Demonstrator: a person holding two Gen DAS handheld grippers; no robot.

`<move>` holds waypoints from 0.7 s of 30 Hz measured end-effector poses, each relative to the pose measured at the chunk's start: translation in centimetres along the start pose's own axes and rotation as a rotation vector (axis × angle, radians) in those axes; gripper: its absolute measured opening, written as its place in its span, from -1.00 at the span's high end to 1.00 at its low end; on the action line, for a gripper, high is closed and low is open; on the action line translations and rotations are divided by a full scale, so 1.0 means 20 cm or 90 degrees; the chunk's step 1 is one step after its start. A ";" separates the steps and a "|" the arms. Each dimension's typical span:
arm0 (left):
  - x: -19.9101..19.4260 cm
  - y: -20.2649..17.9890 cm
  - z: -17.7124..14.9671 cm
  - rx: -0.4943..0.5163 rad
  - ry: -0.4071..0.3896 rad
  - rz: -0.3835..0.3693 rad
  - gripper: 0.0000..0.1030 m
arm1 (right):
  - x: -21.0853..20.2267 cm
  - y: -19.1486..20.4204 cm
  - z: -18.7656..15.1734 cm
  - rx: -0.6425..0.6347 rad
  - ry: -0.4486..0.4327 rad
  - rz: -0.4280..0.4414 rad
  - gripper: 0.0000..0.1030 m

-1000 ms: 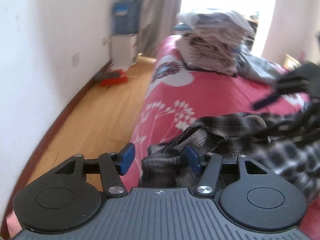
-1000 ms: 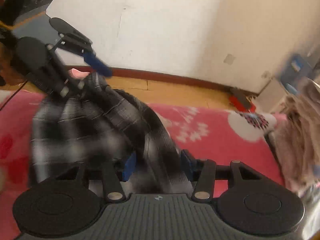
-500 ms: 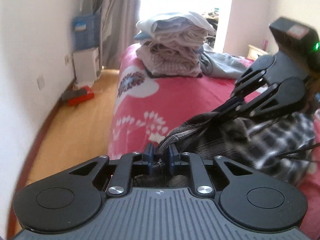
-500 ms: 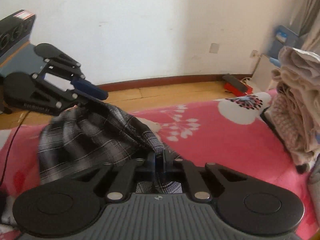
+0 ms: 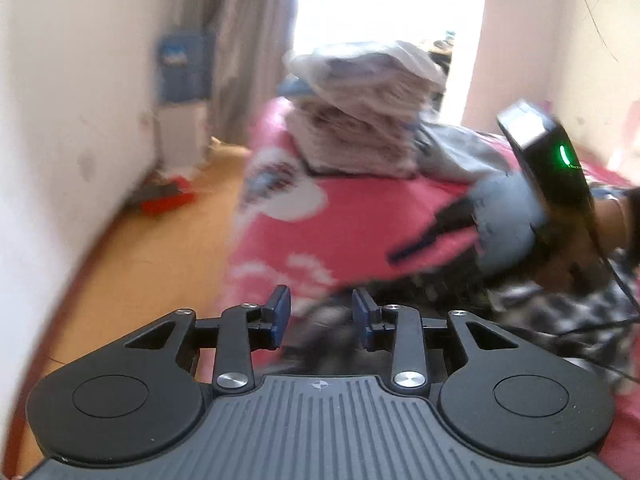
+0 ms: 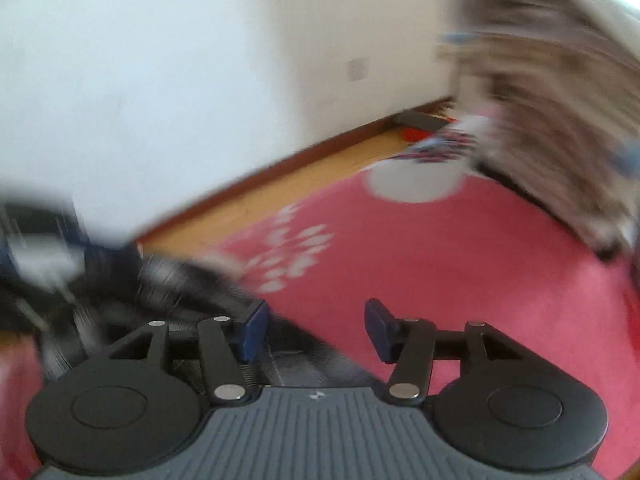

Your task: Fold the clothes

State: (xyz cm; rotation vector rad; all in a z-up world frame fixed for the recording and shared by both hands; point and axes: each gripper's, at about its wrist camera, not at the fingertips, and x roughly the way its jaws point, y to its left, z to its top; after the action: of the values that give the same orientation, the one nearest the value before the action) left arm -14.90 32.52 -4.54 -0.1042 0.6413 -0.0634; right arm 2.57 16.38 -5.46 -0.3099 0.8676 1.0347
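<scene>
Your left tongs [image 5: 320,314] stand apart, their blue pads clear of the blurred plaid shirt [image 5: 560,304] lying just ahead on the pink bedspread [image 5: 360,220]. Your right tongs [image 6: 316,330] gape wider, holding nothing, with the shirt [image 6: 168,292] beside their left pad. A folded stack [image 5: 360,128] sits further up the bed.

Daylit, window [image 5: 384,12] blown out; heavy motion blur.

No legible txt, labels or nos. anywhere; both views too blurred to read.
</scene>
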 end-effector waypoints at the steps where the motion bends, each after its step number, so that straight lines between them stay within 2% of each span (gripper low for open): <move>1: 0.05 -0.02 -0.02 0.007 0.024 0.008 0.34 | -0.10 -0.09 -0.02 0.034 -0.023 -0.015 -0.09; 4: 0.17 -0.05 -0.08 0.032 0.075 0.067 0.34 | -0.38 -0.26 -0.15 0.056 -0.061 -0.088 -0.09; 7: 0.21 -0.02 -0.12 0.033 0.083 0.100 0.33 | -0.56 -0.31 -0.34 0.019 -0.041 -0.115 -0.09; 9: 0.22 -0.01 -0.12 0.021 0.084 0.104 0.31 | -0.59 -0.27 -0.46 -0.036 -0.010 -0.118 -0.06; 13: 0.24 -0.01 -0.13 0.038 0.089 0.113 0.29 | -0.49 -0.11 -0.68 -0.217 0.036 -0.137 0.02; 16: 0.24 -0.01 -0.14 0.051 0.093 0.118 0.27 | -0.36 -0.11 -0.76 -0.268 0.077 -0.155 0.28; 17: 0.24 -0.01 -0.13 0.050 0.097 0.119 0.27 | -0.36 -0.12 -0.76 -0.264 0.074 -0.158 0.46; 18: 0.24 0.00 -0.13 0.047 0.100 0.119 0.27 | -0.37 -0.14 -0.74 -0.245 0.068 -0.159 0.81; 19: 0.23 0.00 -0.13 0.045 0.102 0.119 0.27 | -0.40 -0.18 -0.72 -0.216 0.059 -0.155 0.90; 21: 0.23 0.01 -0.12 0.042 0.106 0.121 0.26 | -0.44 -0.25 -0.66 -0.160 0.041 -0.147 0.94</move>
State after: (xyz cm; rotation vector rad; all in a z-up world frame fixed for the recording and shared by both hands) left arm -12.74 32.05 -9.21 0.0261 0.8125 0.0906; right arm -1.58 0.41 -8.04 -0.6434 0.7394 0.9209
